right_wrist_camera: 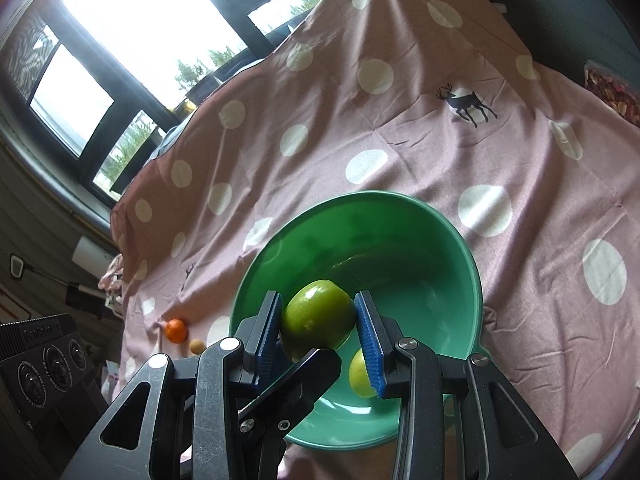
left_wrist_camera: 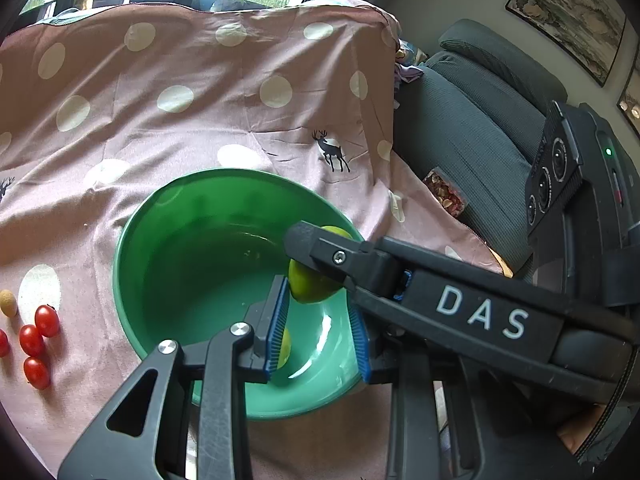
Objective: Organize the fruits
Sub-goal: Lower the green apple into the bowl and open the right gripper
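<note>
A green bowl (left_wrist_camera: 224, 174) (right_wrist_camera: 360, 196) stands on a pink dotted cloth. My right gripper (right_wrist_camera: 319, 312) is shut on a round green fruit (right_wrist_camera: 316, 316) (left_wrist_camera: 312, 288) and holds it over the bowl's near side. A smaller yellow-green fruit (right_wrist_camera: 360, 374) (left_wrist_camera: 285, 348) lies inside the bowl. My left gripper (left_wrist_camera: 320, 320) hangs over the near rim, its blue pads a narrow gap apart with nothing between them. Its black finger (right_wrist_camera: 292, 384) crosses just under the held fruit. The right gripper's finger (left_wrist_camera: 400, 272) crosses over the left one's tips.
Several cherry tomatoes (left_wrist_camera: 40, 336) and a small tan fruit (left_wrist_camera: 8, 303) lie left of the bowl. An orange fruit (right_wrist_camera: 176, 330) sits farther left. A grey sofa (left_wrist_camera: 480, 120) with a snack bag (left_wrist_camera: 444, 194) stands right of the table. Windows lie beyond.
</note>
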The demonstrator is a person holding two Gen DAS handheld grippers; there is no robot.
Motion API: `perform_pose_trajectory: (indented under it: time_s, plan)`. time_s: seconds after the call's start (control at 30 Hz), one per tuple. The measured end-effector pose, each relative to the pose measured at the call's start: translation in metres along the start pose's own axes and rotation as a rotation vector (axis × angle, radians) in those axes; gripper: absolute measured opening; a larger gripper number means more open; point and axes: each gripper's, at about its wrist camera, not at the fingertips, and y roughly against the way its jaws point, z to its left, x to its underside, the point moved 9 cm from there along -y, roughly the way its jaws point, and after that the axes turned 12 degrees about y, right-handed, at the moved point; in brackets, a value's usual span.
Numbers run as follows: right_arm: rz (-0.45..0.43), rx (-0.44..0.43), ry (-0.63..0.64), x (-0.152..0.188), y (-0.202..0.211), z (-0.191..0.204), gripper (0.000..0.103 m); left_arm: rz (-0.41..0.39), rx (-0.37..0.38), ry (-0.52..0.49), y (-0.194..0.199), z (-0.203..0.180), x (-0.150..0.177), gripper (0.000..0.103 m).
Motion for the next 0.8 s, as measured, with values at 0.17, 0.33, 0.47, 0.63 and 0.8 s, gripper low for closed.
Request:
perform_pose_trajectory:
  time_s: [0.17, 0.33, 0.47, 0.63, 0.8]
  plan:
    - [0.012, 0.010, 0.002, 0.001, -0.003, -0.001, 0.040, 0.008, 0.008, 0.015, -0.004, 0.002, 0.001, 0.029]
    - [0.025, 0.015, -0.003, 0.002, -0.007, -0.003, 0.040, 0.015, 0.006, 0.024, -0.007, 0.005, 0.002, 0.029]
    - [0.034, 0.019, -0.005, 0.004, -0.009, -0.004, 0.040, 0.024, 0.005, 0.030, -0.008, 0.007, 0.003, 0.029]
    - [0.049, 0.022, -0.009, 0.006, -0.014, -0.004, 0.040, 0.038, 0.004, 0.040, -0.012, 0.010, 0.003, 0.029]
    - [0.067, 0.028, -0.010, 0.007, -0.019, -0.005, 0.040, 0.051, 0.004, 0.054, -0.016, 0.015, 0.005, 0.029]
